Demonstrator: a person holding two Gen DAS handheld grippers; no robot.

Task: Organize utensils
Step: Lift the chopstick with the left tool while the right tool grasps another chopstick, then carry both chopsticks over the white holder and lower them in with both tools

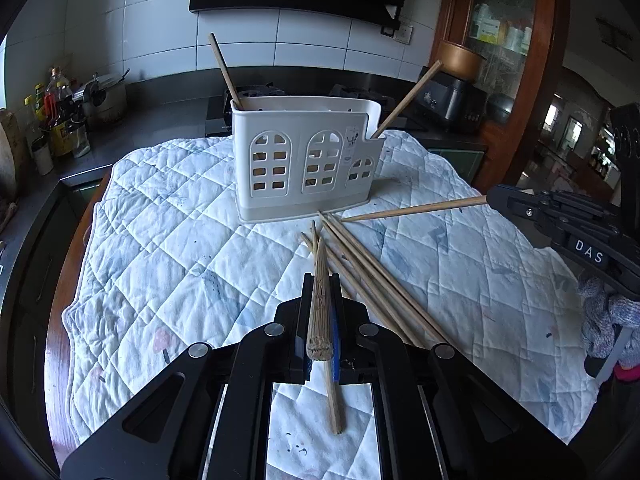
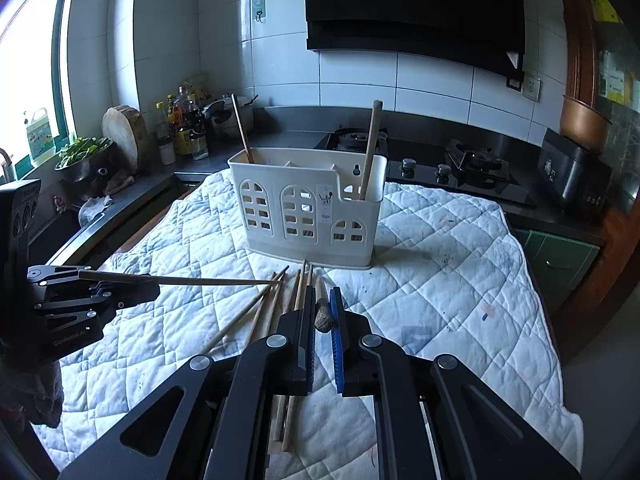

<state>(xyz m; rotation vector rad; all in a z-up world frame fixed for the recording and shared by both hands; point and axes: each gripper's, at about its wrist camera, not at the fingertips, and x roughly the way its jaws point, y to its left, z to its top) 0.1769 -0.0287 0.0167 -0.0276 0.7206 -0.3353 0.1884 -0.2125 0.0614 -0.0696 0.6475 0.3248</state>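
A white slotted utensil holder [image 1: 304, 160] [image 2: 308, 216] stands on the quilted cloth, with one chopstick [image 1: 226, 70] leaning out of its left end and another [image 1: 408, 98] out of its right end. Several loose chopsticks [image 1: 372, 276] [image 2: 256, 312] lie fanned in front of it. My left gripper [image 1: 322, 284] [image 2: 152, 284] is shut on a chopstick [image 1: 320, 312] [image 2: 180, 280], raised above the pile. My right gripper [image 2: 322, 294] [image 1: 490, 200] is shut on another chopstick [image 2: 323, 320] [image 1: 412, 210], also lifted off the cloth and pointing toward the holder.
The white quilted cloth [image 1: 180, 248] [image 2: 460, 272] covers a table whose wooden edge shows at the left. Behind are a dark counter with a gas stove [image 2: 472, 164], bottles [image 2: 184, 128], a round wooden board [image 2: 124, 132] and a black cooker [image 2: 572, 176].
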